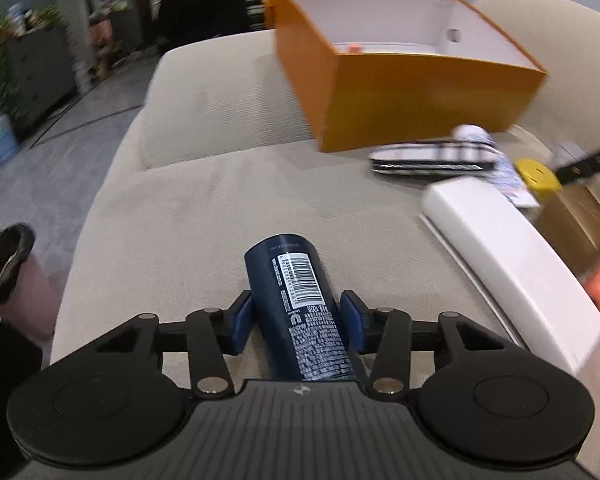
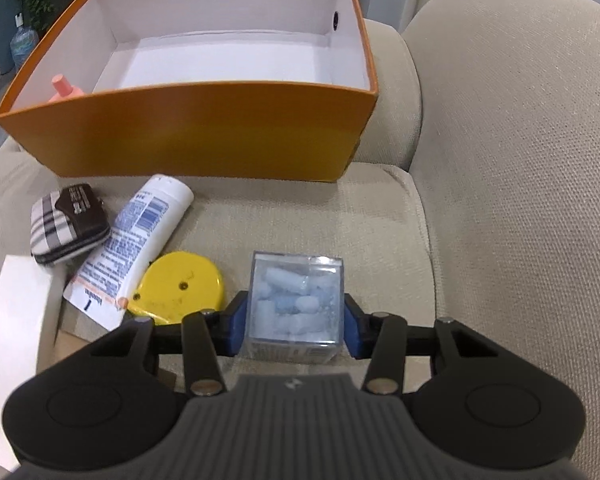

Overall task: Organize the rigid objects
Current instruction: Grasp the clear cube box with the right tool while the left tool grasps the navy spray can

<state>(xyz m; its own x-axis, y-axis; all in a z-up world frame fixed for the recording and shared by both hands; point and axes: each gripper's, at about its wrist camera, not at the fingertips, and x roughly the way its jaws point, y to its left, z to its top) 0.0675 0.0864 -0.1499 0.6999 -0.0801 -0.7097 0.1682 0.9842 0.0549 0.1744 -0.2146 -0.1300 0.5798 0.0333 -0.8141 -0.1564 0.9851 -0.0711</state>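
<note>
A dark blue cylindrical can (image 1: 300, 300) with a barcode lies lengthwise between the blue pads of my left gripper (image 1: 297, 320), which is shut on it just over the beige sofa seat (image 1: 220, 208). My right gripper (image 2: 295, 328) is shut on a clear plastic cube (image 2: 296, 300) holding pale blue pieces, low over the cushion. Beyond both stands an open orange box (image 2: 204, 136) with a white inside, also visible in the left wrist view as the orange box (image 1: 420, 92). A pink bottle (image 2: 62, 88) lies in its near left corner.
Left of the cube lie a yellow round case (image 2: 180, 284), a white tube (image 2: 136, 240), a plaid pouch (image 2: 66, 220) and a long white box (image 2: 16, 340). The sofa back (image 2: 520, 160) rises on the right. A lined bin (image 1: 16, 272) stands off the sofa's left edge.
</note>
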